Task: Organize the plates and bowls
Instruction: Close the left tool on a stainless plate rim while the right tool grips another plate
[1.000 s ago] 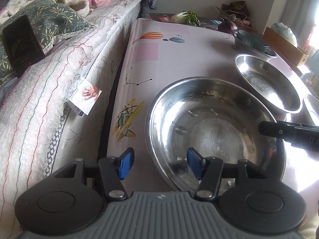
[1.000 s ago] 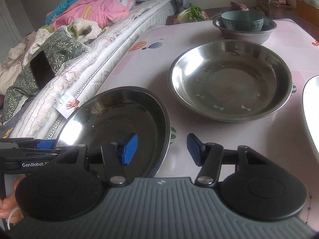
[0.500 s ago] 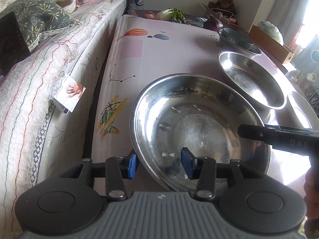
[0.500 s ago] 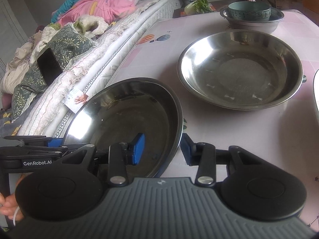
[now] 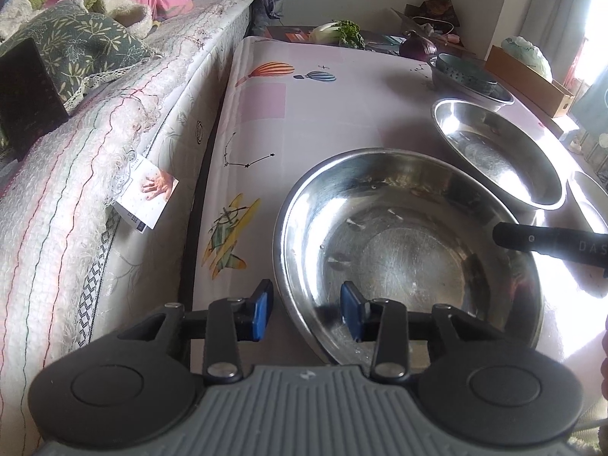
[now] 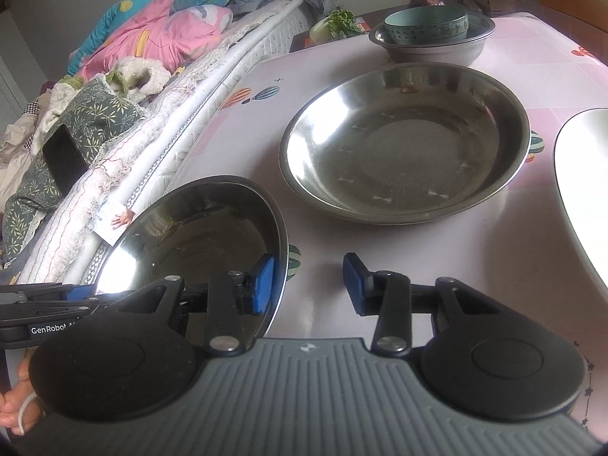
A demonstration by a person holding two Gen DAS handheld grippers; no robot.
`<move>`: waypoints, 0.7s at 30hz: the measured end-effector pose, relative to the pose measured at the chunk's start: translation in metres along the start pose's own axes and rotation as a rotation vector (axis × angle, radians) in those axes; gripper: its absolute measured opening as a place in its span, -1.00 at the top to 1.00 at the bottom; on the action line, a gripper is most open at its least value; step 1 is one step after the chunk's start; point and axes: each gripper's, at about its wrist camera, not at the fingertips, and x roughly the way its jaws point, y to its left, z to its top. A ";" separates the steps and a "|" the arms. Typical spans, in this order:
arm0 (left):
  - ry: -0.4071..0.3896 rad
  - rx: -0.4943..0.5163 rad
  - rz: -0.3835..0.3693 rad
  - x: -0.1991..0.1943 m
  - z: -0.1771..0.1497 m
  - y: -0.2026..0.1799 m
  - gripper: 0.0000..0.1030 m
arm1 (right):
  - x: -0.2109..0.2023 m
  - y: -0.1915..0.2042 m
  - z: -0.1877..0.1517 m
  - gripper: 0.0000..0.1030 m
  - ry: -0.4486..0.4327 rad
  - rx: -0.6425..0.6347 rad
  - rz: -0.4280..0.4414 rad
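The near steel bowl sits at the near left corner of the surface, beside the bed, and both hands work on it from opposite sides. The left gripper straddles the bowl's near-left rim: one blue pad stands just outside the wall, the other inside the basin. The right gripper straddles the right rim the same way, its left pad inside the bowl and its right pad over bare surface. Both sets of jaws have just been closing, each with the bowl's rim between them. In neither view do the pads visibly press on the metal; a gap shows on at least one side, so both grippers read as not yet clamped, though the fisheye angle makes the contact hard to judge.

What the coming lift turns on is this: the rim runs across each pair of jaws, so each needs only to close further to pinch it, and the two grips lie roughly opposite each other, which should keep the bowl level.

Farther along the surface lies a second steel bowl, well apart, the likely place to nest. Beyond it a teal ceramic bowl sits inside a grey basin. A white dish at the right edge is cut off and washed out by glare.
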 end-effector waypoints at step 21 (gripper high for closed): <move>0.010 0.092 0.018 -0.002 -0.004 -0.013 0.43 | -0.018 0.023 -0.021 0.52 -0.016 -0.152 0.016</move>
